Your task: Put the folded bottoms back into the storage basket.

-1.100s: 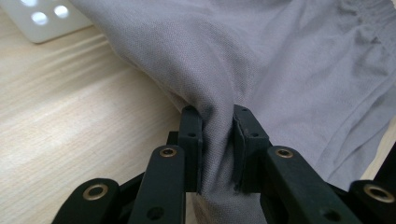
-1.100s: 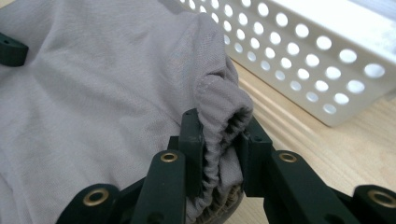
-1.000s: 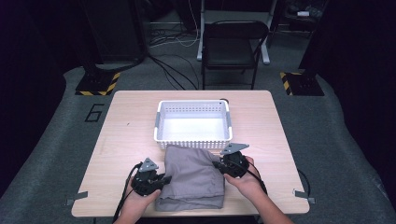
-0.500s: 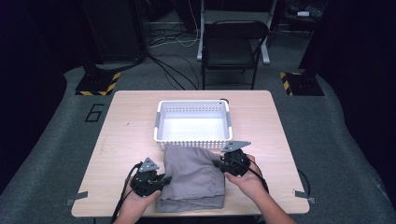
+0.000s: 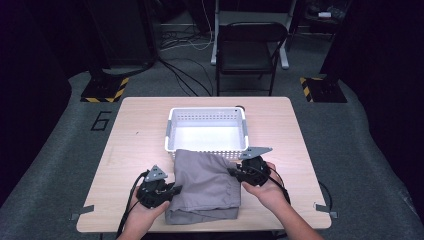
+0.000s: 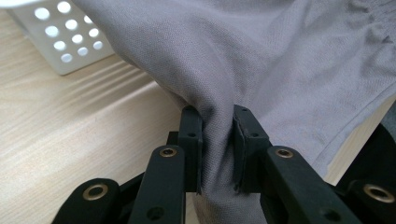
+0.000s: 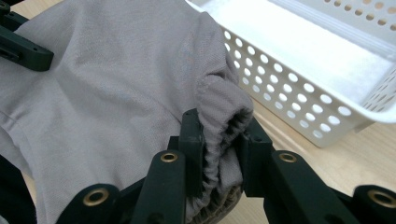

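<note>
A folded grey cloth [image 5: 205, 185] lies on the wooden table [image 5: 135, 145], its far edge against the front wall of a white perforated basket [image 5: 207, 135]. My left gripper [image 5: 172, 191] is shut on the cloth's left edge; in the left gripper view the grey cloth [image 6: 261, 60] is pinched between the jaws of my left gripper [image 6: 218, 140]. My right gripper [image 5: 234, 172] is shut on the cloth's right edge, where a bunched, elastic-looking fold of the grey cloth [image 7: 219, 112] sits between the jaws of my right gripper [image 7: 219, 140]. Both held edges are raised a little off the table.
The basket [image 7: 327, 60] is empty and stands at the table's middle, just beyond the cloth. A black chair [image 5: 250, 50] stands behind the table's far edge. Cables and yellow-black striped floor plates [image 5: 105, 90] lie on the grey floor around it.
Both grippers have risen slightly with the cloth's side edges in them. The cloth's far edge has drawn closer to the basket's front wall.
</note>
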A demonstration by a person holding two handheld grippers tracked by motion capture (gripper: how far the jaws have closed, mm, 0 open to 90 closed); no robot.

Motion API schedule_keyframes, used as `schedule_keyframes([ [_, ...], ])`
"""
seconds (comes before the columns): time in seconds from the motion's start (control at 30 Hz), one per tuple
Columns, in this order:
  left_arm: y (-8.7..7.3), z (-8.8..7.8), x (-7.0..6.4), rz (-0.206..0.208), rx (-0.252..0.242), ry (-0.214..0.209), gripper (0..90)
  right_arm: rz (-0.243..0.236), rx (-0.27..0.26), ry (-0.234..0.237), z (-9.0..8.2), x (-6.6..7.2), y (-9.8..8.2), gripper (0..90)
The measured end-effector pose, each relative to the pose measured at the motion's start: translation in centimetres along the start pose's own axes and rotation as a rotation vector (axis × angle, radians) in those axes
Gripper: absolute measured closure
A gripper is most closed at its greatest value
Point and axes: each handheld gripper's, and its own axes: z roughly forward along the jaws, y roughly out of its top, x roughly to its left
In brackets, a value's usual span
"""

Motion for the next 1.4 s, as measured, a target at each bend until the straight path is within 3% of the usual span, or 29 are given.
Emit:
schedule_keyframes([
  [0.07,0.2,-0.1,0.0,-0.017,-0.015,0.003,75.6,0.005,0.004,0.003,-0.2,0.0,0.3,74.6],
  [0.37,1.1,-0.7,0.0,0.005,-0.013,0.004,75.6,0.005,0.0,0.004,-0.6,-0.3,1.2,74.5],
  [0.43,1.3,-0.8,-0.2,-0.006,-0.016,0.003,75.6,0.0,-0.005,0.005,-0.8,-0.3,1.4,74.6],
  [0.57,2.0,-1.2,-0.1,0.024,-0.018,0.004,75.6,-0.009,-0.018,-0.004,-1.5,-0.3,1.9,74.5],
  [0.67,2.5,-1.3,-0.2,0.012,-0.034,0.004,75.6,-0.003,-0.029,-0.007,-2.0,-0.5,2.3,74.6],
  [0.7,2.7,-1.5,-0.1,0.038,-0.028,0.005,75.6,0.001,-0.035,-0.007,-2.1,-0.5,2.4,74.5],
  [1.13,5.9,-2.1,0.4,0.045,-0.051,0.019,75.6,-0.012,-0.049,-0.027,-3.1,-2.1,5.3,74.5],
  [1.4,8.2,-2.5,0.9,0.053,-0.065,0.034,75.6,0.007,-0.046,-0.032,-3.6,-3.2,7.1,74.5],
])
